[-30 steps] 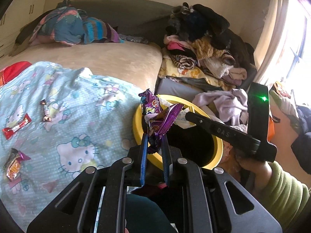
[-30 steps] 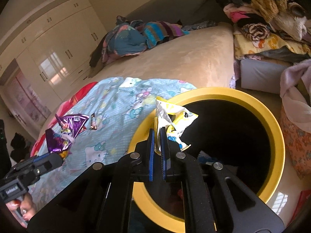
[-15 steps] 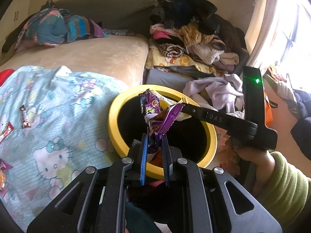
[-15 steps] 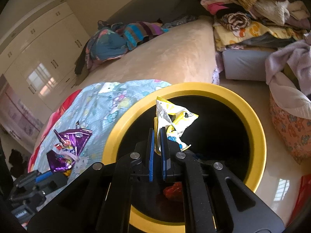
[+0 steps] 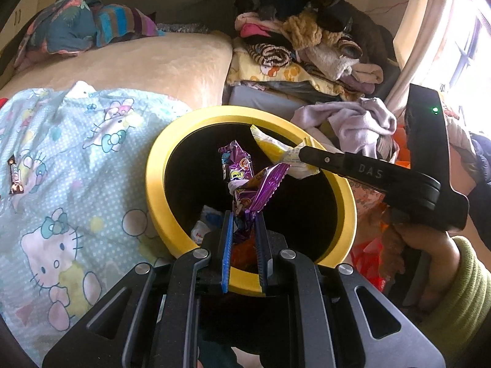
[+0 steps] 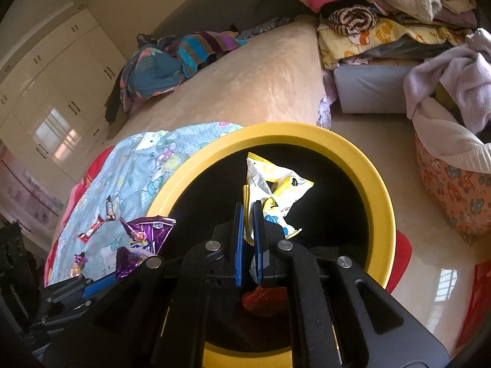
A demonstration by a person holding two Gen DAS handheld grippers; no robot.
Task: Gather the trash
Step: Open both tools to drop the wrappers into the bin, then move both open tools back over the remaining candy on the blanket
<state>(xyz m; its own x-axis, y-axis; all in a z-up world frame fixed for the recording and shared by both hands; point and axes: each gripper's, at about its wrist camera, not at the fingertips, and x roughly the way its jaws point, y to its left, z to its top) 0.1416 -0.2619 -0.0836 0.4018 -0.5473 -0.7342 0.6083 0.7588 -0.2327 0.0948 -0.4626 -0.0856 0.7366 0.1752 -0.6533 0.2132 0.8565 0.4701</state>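
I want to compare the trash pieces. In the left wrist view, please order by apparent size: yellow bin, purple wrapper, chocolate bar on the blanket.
1. yellow bin, clearly largest.
2. purple wrapper, held in the left tool; nearness to the camera enlarges it.
3. chocolate bar, smallest as it looks.

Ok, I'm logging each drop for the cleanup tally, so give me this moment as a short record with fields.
left tool: shut on purple wrapper, held over the bin mouth
right tool: shut on yellow-white snack bag, also over the bin mouth
bin: yellow rim, dark inside, some trash already at the bottom
left on the bedsheet: brown candy bar, red-white wrapper, small wrapped candy
drop: not yet done
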